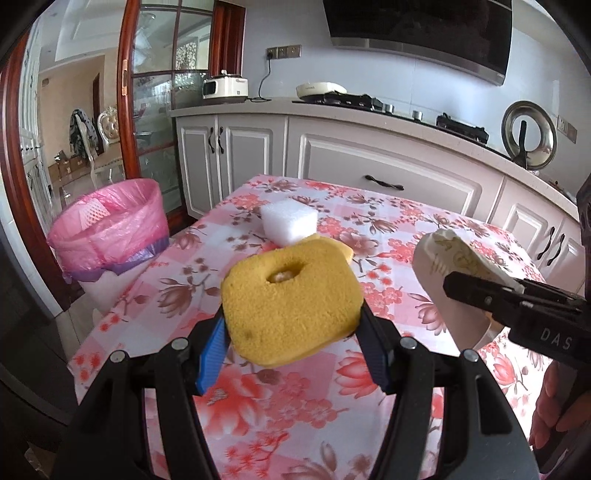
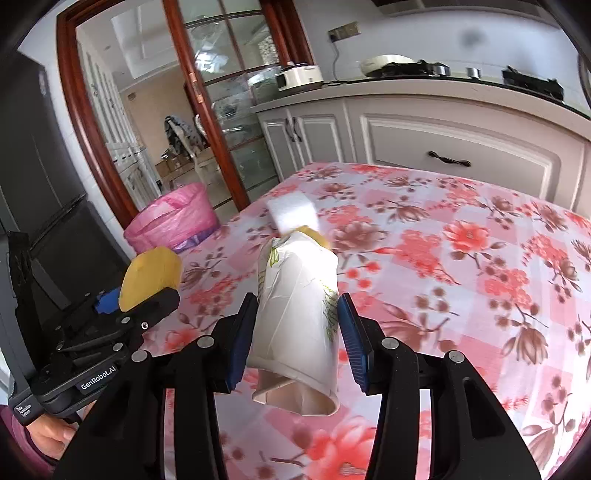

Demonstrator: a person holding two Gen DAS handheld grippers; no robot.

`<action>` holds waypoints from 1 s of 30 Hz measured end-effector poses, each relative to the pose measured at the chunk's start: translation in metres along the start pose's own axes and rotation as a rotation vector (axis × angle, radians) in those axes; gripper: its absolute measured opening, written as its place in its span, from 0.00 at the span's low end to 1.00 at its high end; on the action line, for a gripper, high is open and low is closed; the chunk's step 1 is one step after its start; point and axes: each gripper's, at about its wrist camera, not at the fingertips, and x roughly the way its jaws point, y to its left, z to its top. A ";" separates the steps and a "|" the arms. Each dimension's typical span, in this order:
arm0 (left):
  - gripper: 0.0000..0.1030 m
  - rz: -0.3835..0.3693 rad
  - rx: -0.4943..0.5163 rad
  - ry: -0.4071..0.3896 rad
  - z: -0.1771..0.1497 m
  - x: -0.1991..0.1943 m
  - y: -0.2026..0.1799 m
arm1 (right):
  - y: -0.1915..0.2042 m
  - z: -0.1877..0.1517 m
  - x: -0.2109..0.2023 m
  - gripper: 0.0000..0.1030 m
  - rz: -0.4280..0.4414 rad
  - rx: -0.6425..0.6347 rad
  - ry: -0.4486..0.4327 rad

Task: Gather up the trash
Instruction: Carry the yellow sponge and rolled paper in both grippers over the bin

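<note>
Left hand-held gripper (image 1: pixel 291 325), angled downward above the floral worktop (image 1: pixel 406 236), clamps a yellow sponge (image 1: pixel 291 306) with a central hole. Right hand-held gripper (image 2: pixel 295 332), alongside and likewise angled downward, clamps a crushed paper cup (image 2: pixel 295 314). A white foam block (image 1: pixel 290 221) lies near the worktop's far-left edge. Beyond that edge stands a pink-lined trash bin (image 1: pixel 110 229); contents indiscernible.

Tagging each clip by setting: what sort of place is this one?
A home kitchen, most likely: a gas hob under a range hood, white base cabinets, and a table with a floral cloth beside a pink-lined bin.
</note>
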 end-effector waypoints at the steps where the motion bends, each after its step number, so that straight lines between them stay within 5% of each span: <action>1: 0.59 0.005 -0.001 -0.006 0.000 -0.003 0.004 | 0.005 0.001 0.001 0.43 0.006 -0.007 0.001; 22: 0.59 0.202 -0.191 -0.007 -0.011 -0.008 0.144 | 0.129 0.025 0.103 0.43 0.164 -0.217 0.112; 30: 0.59 0.306 -0.241 -0.054 0.013 -0.017 0.204 | 0.171 0.068 0.135 0.43 0.236 -0.271 0.075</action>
